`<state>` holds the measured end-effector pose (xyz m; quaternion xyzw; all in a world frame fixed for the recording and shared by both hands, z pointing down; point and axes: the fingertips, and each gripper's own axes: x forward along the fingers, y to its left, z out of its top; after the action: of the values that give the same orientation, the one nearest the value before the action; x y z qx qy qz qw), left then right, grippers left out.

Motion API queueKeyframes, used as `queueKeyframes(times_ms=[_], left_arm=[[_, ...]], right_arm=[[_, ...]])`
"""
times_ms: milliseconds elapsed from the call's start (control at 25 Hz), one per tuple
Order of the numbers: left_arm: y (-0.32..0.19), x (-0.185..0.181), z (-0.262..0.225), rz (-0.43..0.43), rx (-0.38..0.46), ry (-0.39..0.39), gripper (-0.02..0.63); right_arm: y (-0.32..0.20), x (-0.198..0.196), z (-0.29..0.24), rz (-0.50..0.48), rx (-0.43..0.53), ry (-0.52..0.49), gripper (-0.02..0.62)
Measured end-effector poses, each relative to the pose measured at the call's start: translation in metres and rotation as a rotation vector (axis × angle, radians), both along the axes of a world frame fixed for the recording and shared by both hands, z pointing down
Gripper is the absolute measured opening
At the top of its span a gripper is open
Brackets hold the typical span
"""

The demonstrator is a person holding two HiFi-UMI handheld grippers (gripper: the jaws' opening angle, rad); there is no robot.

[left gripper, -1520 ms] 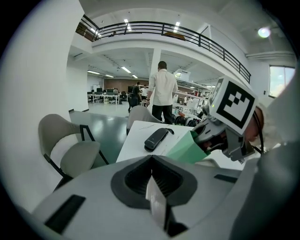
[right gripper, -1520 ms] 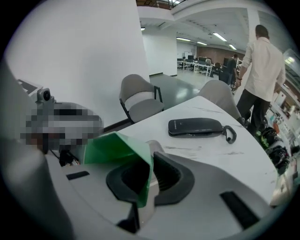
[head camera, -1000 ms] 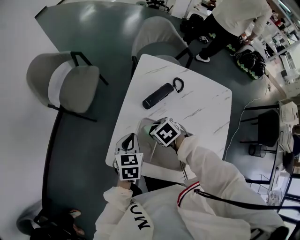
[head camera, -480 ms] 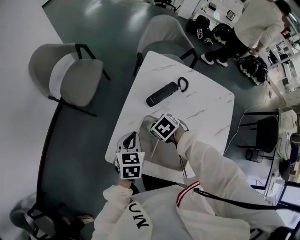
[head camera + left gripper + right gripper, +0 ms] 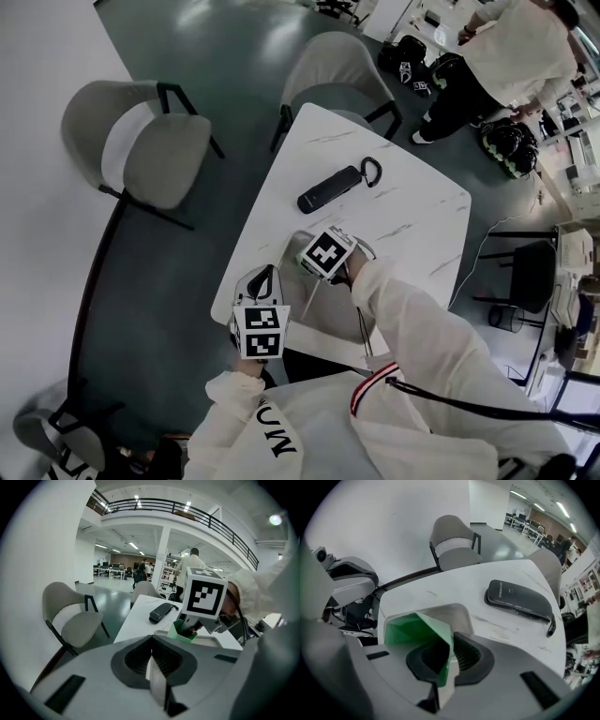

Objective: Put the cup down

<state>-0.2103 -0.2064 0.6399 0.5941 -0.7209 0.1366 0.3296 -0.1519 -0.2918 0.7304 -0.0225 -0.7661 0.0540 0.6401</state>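
Note:
A green cup (image 5: 412, 631) hangs over a shallow pale tray (image 5: 457, 610) on the white marble table (image 5: 412, 220). My right gripper (image 5: 449, 660) is shut on the cup's rim wall, which is creased between the pads. In the left gripper view the cup (image 5: 183, 631) shows under the right gripper's marker cube, just above the tray (image 5: 220, 642). In the head view the right gripper (image 5: 317, 266) covers the cup. My left gripper (image 5: 262, 278) hovers at the table's near left edge, shut with nothing in it (image 5: 151, 665).
A black case with a cord loop (image 5: 330, 188) lies on the table beyond the tray. Two grey chairs (image 5: 141, 150) (image 5: 337, 66) stand to the left and behind the table. A person (image 5: 511, 52) bends over bags at the back right.
Both grippers keep their places over the tray's end of the table. The view has shifted slightly, and the person at the back has moved.

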Motion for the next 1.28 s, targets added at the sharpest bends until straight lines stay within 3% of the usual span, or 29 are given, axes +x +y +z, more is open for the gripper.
queueKeyframes(times_ms=[1120,1280], left_arm=[[0.013,0.007,0.000,-0.002,0.001,0.019,0.011],[0.014,0.009,0.001,-0.005,0.001,0.026,0.011]], right_arm=[[-0.010,0.011,-0.003,0.008,0.014,0.090,0.021],[-0.008,0.011,-0.004,0.000,-0.012,0.084,0.087]])
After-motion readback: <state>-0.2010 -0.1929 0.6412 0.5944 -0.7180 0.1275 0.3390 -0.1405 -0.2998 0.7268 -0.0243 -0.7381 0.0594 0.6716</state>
